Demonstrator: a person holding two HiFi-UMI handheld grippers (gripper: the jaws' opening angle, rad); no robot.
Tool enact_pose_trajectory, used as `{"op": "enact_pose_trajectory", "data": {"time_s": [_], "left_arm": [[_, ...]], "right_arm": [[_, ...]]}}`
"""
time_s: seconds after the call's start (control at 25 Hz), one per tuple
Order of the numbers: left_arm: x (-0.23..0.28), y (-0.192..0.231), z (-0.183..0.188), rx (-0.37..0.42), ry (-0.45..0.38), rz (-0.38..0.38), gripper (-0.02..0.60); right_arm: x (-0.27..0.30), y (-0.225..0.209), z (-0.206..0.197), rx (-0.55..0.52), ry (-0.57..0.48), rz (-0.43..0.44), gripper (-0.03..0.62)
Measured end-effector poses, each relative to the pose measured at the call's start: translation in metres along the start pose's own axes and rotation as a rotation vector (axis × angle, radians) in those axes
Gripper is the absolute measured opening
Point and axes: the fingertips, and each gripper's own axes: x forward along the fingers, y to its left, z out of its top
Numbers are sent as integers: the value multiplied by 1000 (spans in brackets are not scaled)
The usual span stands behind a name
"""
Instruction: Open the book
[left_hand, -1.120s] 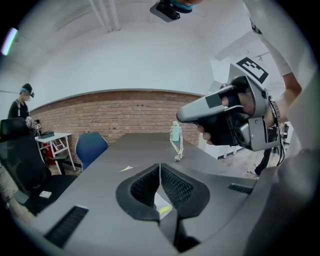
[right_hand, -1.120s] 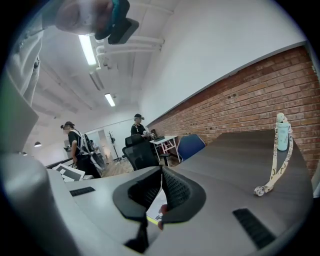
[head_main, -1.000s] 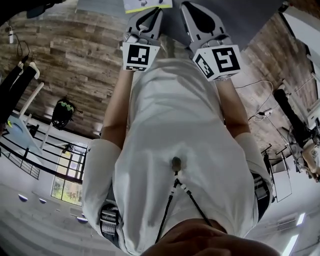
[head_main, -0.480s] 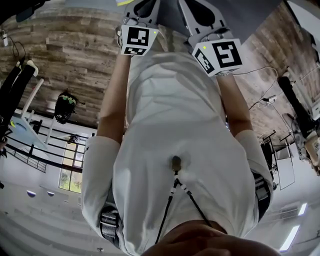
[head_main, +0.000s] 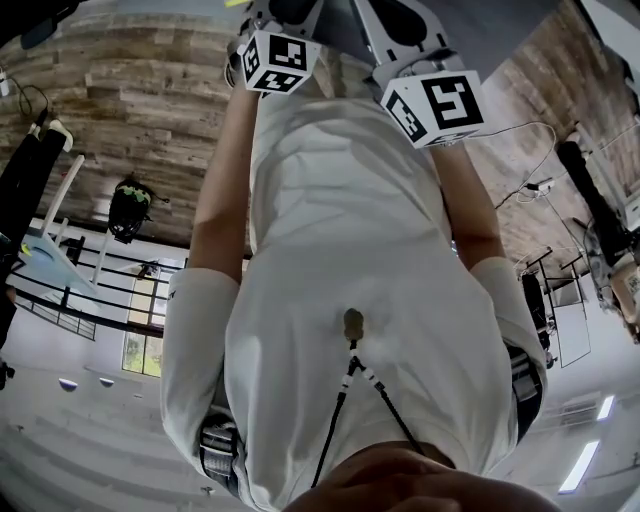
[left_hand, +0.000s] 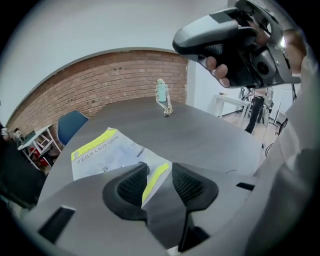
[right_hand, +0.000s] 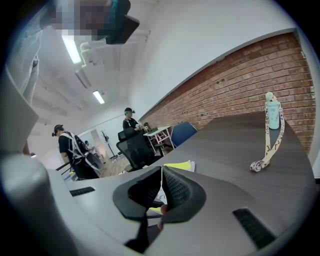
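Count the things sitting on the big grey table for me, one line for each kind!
Book: 1
Bottle with a strap on it: 1
Total on the table: 2

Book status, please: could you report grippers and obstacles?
Left gripper just opened, book corner between jaws, ungripped. Right gripper shut. Book closed. Bottle well clear.

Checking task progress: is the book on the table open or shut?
Shut. The book lies flat on the table, printed cover up, no page lifted or spread in either gripper view.
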Motion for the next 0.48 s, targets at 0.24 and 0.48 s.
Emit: {"op": "enact_pose_trajectory", "data": {"time_s": [0.24, 0.48], "left_arm": [[12, 10, -13, 94, 85, 32, 173], [18, 16, -24, 195, 139, 60, 173]], "right_arm": [[4, -4, -1, 15, 3, -20, 37], [9, -4, 1, 7, -6, -12, 37]]}}
